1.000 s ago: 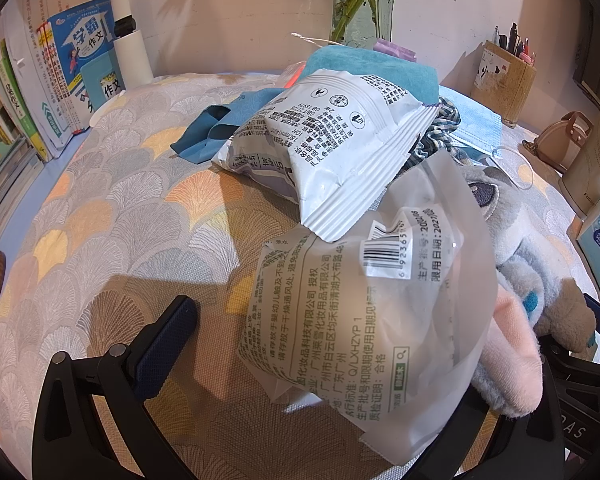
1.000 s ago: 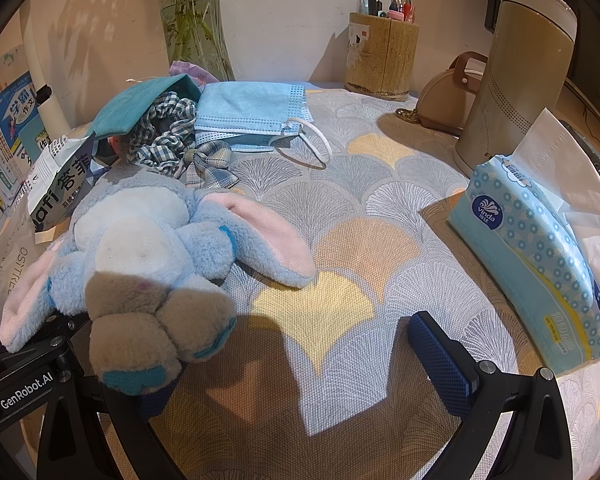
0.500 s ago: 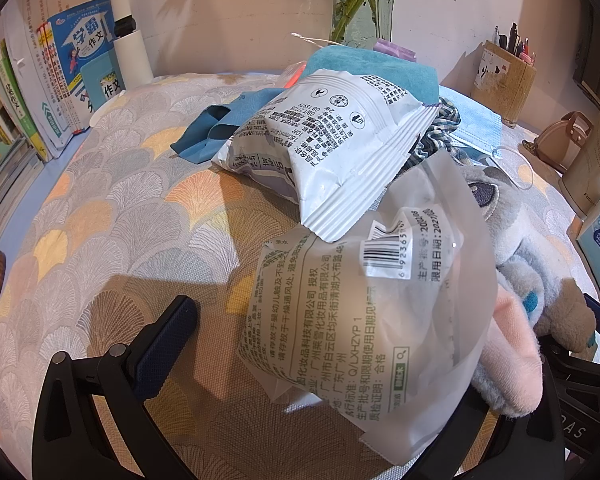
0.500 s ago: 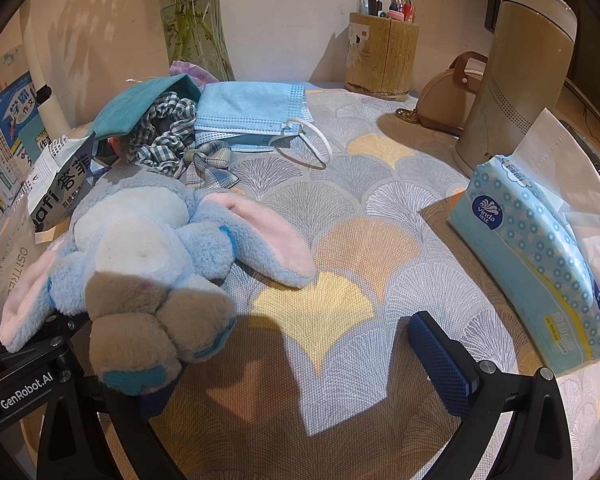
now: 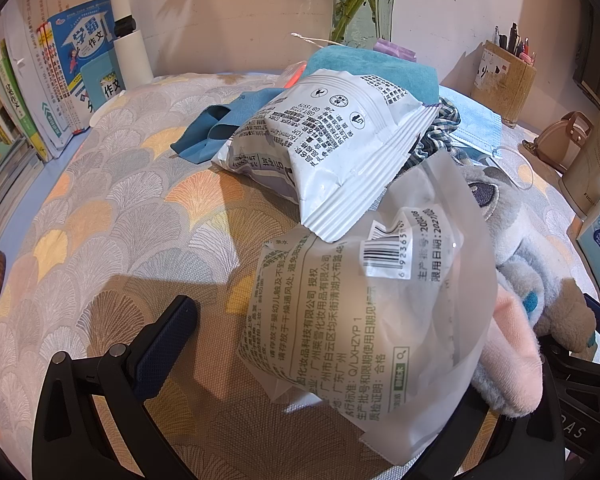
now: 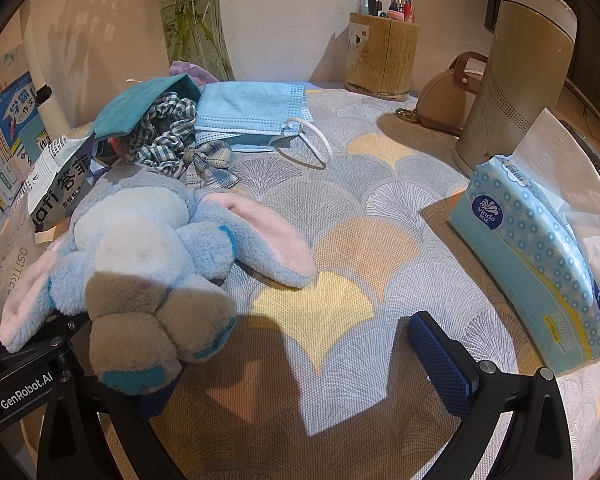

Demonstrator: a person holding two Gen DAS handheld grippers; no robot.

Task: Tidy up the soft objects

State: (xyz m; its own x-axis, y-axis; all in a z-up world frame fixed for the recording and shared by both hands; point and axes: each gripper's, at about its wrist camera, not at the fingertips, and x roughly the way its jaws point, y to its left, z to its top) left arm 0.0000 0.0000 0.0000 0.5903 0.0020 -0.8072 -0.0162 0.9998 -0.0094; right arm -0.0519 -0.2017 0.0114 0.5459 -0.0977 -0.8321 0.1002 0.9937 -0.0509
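Left gripper (image 5: 324, 364) low over the cloth (image 5: 112, 216), jaws spread wide around a translucent pouch (image 5: 380, 320); right finger hidden behind it. Right gripper (image 6: 296, 364) likewise low, jaws spread, plush (image 6: 148, 248) lying over its left finger. At 1 o'clock of the pouch, a white packet (image 5: 340, 140) atop teal fabric (image 5: 216, 128). Beyond the plush, at 12, scrunchie (image 6: 164, 128) and mask (image 6: 248, 116). At 3, tissue pack (image 6: 540, 256). Farther back, pen holder (image 6: 382, 56), vase (image 6: 192, 16), books (image 5: 56, 88) against a pale wall.

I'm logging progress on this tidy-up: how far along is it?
Barely started. Nothing looks sorted: blue plush rabbit, white printed packets, checked scrunchie and blue face mask lie heaped together. Left gripper and right gripper are open, gripping nothing. All sorting remains.
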